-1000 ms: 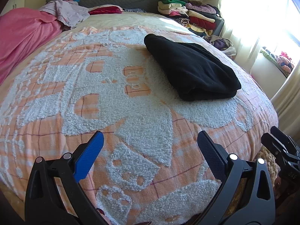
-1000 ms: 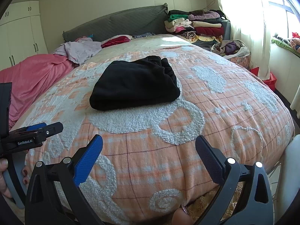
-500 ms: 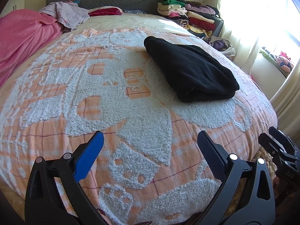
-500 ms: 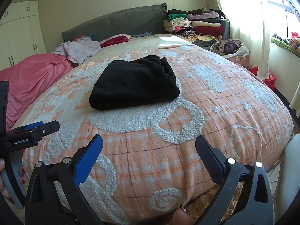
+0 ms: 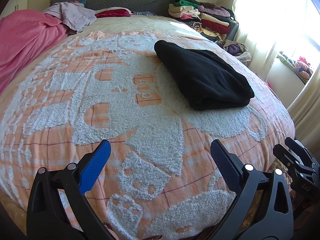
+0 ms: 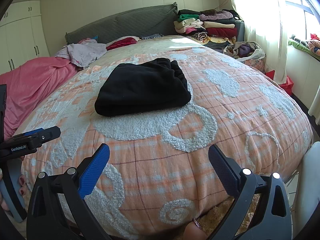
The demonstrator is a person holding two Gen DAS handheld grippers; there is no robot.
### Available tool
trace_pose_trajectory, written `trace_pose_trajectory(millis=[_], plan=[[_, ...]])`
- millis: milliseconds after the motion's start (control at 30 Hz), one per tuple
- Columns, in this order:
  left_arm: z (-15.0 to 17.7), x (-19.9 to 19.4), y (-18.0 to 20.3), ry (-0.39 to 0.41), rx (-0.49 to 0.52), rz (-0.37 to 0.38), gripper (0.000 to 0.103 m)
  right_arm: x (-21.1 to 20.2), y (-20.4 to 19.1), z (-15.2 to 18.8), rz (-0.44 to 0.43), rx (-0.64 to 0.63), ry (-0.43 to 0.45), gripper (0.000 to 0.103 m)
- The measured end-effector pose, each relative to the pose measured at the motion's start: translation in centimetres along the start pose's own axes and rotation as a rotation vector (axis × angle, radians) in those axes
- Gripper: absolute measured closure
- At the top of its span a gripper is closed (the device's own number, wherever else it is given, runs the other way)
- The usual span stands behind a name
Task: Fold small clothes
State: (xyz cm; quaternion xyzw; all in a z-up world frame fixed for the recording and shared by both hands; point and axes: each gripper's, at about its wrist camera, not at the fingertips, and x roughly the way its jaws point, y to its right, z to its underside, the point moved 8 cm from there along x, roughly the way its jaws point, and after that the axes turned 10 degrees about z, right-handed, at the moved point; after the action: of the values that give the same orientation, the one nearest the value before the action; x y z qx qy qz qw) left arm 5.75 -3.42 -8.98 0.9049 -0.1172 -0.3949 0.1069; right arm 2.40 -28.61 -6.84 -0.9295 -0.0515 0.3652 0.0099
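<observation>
A black garment (image 5: 202,76) (image 6: 143,87) lies folded in a thick bundle on the orange and white bedspread (image 5: 100,100) (image 6: 210,130), right of centre in the left wrist view and mid-bed in the right wrist view. My left gripper (image 5: 160,160) hovers open over the near part of the bed, well short of the garment, with nothing between its fingers. My right gripper (image 6: 159,162) is likewise open and empty near the bed's foot edge. Each gripper shows at the other view's side edge.
A pink blanket (image 5: 26,38) and a lilac cloth (image 5: 72,17) lie at the bed's far left. A stack of folded clothes (image 6: 208,27) stands beside the grey headboard (image 6: 124,24). A curtained window (image 6: 258,20) is on the right.
Both grippers stay open and nearly still. The left wrist view has tipped slightly, so the garment sits a touch higher in frame.
</observation>
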Motion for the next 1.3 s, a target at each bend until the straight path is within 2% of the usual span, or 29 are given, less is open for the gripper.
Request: trace_pose_trajectory(millis=[1300], plan=[[0.17,0.10,0.32,-0.020,0.015,-0.002,0.009,-0.19,0.38,0.17,0.020,0.013,-0.003,0.005]])
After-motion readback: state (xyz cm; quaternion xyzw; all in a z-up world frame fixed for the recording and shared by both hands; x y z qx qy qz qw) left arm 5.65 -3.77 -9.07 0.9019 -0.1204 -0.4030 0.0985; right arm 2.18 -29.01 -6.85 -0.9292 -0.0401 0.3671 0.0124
